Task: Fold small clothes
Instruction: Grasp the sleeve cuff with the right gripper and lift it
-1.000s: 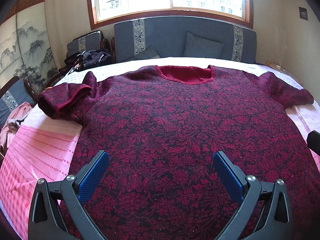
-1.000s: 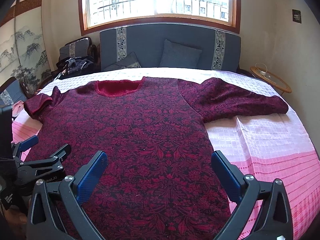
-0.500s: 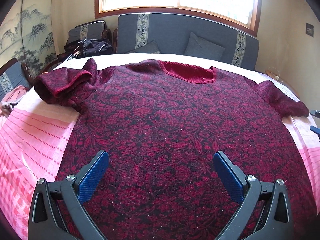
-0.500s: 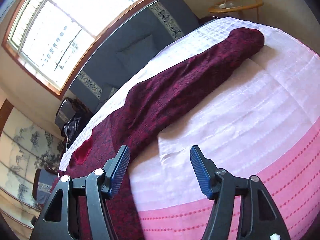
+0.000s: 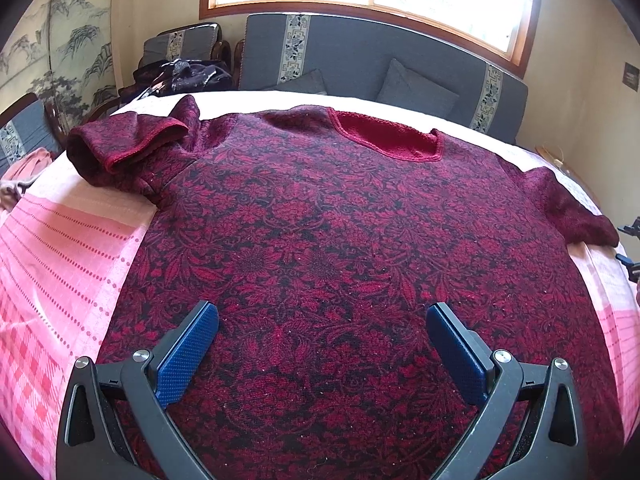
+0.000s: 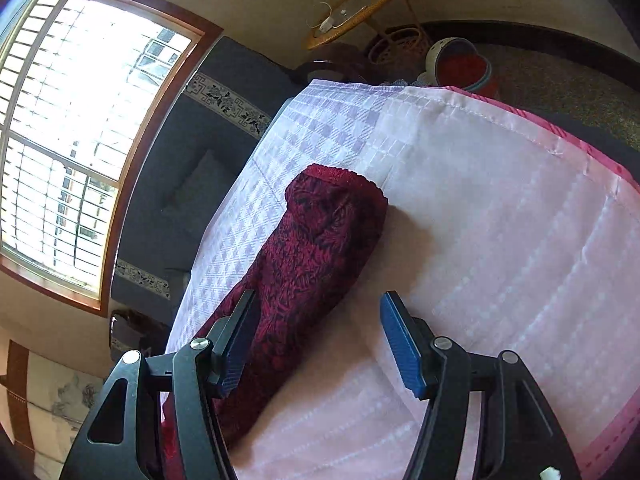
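Note:
A dark red floral knit sweater (image 5: 320, 240) lies spread flat, front up, on a pink and white cloth (image 5: 60, 248). Its left sleeve (image 5: 124, 148) is bunched and folded over itself. My left gripper (image 5: 322, 328) is open and empty, above the sweater's lower body. My right gripper (image 6: 318, 320) is open and empty, over the right sleeve (image 6: 316, 240), which lies straight with its cuff pointing away. The sleeve lies between the jaws, nearer the left finger (image 6: 236, 344). The right gripper's tips show at the left wrist view's right edge (image 5: 630, 248).
A grey sofa with cushions (image 5: 380, 68) stands under the window behind the table. Dark clothes (image 5: 188, 74) are piled on a chair at the back left. A wicker side table (image 6: 360, 8) and a bowl (image 6: 460, 64) stand beyond the cloth's right edge (image 6: 560, 136).
My right gripper has swung right and moved along the right sleeve toward its cuff, rolling as it went. My left gripper has turned slightly left over the sweater body.

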The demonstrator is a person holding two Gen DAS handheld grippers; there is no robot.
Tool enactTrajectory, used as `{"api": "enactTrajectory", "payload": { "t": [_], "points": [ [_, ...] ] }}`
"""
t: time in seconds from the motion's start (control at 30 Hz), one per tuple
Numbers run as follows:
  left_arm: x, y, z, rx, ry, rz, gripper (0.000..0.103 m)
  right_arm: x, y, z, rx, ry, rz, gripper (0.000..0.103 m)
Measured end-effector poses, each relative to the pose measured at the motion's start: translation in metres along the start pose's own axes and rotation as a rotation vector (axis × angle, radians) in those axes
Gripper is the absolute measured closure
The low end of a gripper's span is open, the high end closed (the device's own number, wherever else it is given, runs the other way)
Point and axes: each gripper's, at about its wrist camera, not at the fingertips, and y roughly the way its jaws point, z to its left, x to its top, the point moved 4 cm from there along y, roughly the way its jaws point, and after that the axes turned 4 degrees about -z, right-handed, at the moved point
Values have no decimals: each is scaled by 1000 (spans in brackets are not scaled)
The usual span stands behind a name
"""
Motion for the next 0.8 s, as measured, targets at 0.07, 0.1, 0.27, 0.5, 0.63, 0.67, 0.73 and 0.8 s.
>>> {"api": "enactTrajectory", "payload": {
  "t": [0.07,0.1,0.27,0.5,0.63,0.67,0.73,0.8],
  "points": [
    [0,2,0,1,-2,7,0,5,4,-3,17,19,-17,45],
    [0,2,0,0,-4,9,0,8,7,-4,30,23,-19,45],
    [0,5,2,-2,-17,23,0,9,19,-6,33,7,-11,72],
    [0,5,7,-12,-46,23,0,-3,1,11,5,-11,-33,95],
    [0,4,11,-20,-71,19,0,-30,-20,67,70,-143,-61,95],
    [0,5,12,-22,-78,20,0,-38,-23,81,86,-167,-58,95],
    [0,5,14,-28,-95,19,0,-56,-25,108,121,-201,-47,95],
    [1,5,17,-34,-114,15,0,-76,-22,136,165,-229,-20,95]
  ]
}}
